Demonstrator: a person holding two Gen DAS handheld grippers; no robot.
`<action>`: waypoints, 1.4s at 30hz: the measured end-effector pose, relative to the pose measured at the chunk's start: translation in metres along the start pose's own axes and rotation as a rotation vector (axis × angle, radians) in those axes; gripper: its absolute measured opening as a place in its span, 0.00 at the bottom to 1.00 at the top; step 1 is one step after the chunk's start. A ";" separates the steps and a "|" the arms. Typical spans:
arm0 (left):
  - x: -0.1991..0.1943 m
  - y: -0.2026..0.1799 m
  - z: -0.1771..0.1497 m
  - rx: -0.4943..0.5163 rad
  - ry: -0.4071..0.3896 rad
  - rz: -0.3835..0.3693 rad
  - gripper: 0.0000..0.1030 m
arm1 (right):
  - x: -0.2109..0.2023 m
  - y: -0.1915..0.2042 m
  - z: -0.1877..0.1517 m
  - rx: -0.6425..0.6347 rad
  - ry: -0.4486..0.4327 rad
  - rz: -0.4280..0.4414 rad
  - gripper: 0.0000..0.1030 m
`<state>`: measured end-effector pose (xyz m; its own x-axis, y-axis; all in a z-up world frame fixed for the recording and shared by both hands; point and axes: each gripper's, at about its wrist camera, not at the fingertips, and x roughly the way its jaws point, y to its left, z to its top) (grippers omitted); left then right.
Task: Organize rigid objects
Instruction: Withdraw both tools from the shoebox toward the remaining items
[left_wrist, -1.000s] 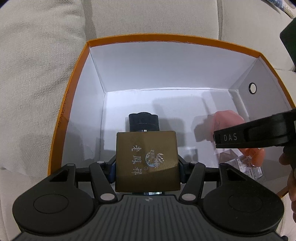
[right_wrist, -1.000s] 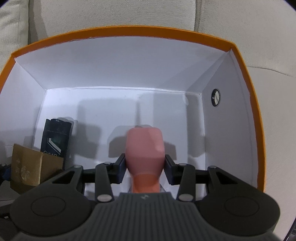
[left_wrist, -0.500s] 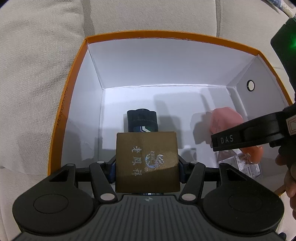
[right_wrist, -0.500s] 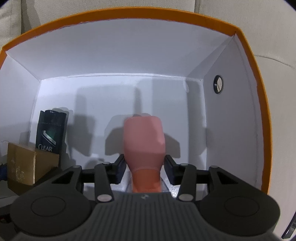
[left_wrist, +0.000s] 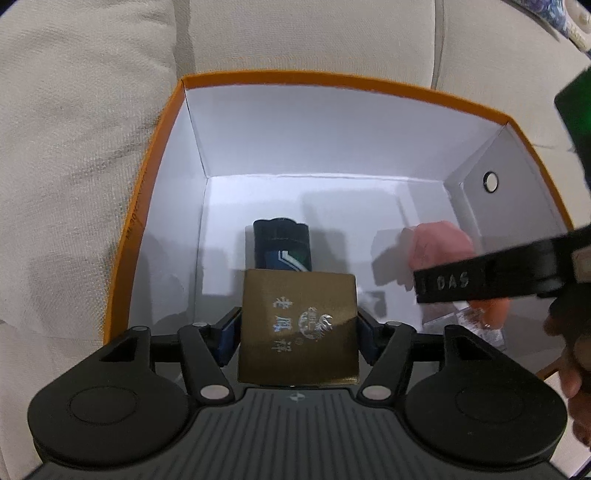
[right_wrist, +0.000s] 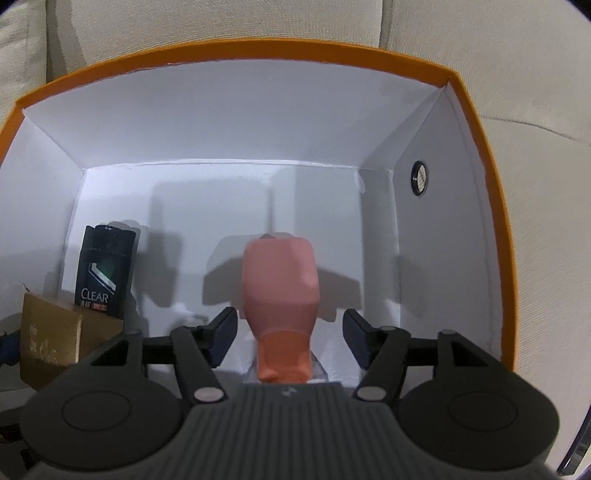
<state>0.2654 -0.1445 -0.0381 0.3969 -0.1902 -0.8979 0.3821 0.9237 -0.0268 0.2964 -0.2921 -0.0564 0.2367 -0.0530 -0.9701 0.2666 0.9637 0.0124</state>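
An orange box (left_wrist: 147, 206) with a white inside sits on a beige sofa. My left gripper (left_wrist: 297, 332) hangs over its near left part. Its jaws are opening, with a gold box (left_wrist: 299, 325) with silver characters still between the pads, which no longer seem to press on it. My right gripper (right_wrist: 290, 332) is also opening. A pink bottle (right_wrist: 280, 280) with an orange cap stands free between its fingers, a gap on each side. In the left wrist view one right finger (left_wrist: 480, 277) crosses the pink bottle (left_wrist: 439, 243).
A dark CLEAR bottle (right_wrist: 105, 273) lies on the box floor beyond the gold box (right_wrist: 51, 343). A clear plastic pack (left_wrist: 469, 321) lies under the pink bottle. A round eyelet (right_wrist: 420, 178) sits in the right wall. A hand (left_wrist: 569, 350) holds the right gripper. Sofa cushions surround the box.
The right jaws have spread apart and let go of the pink bottle. The left jaws have widened a little, and the gold box looks slightly smaller and blurred.
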 end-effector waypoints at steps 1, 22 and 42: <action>-0.002 0.000 0.000 0.000 -0.006 -0.004 0.76 | 0.000 0.001 -0.001 -0.006 -0.002 -0.001 0.64; -0.089 0.012 0.004 -0.005 -0.141 -0.035 0.77 | -0.055 0.000 -0.018 -0.057 -0.092 0.015 0.68; -0.182 0.018 -0.117 0.010 -0.167 -0.009 0.85 | -0.171 0.002 -0.109 -0.125 -0.223 0.110 0.73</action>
<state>0.1023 -0.0541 0.0734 0.5263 -0.2513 -0.8123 0.3940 0.9186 -0.0290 0.1542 -0.2522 0.0831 0.4618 0.0112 -0.8869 0.1139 0.9909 0.0718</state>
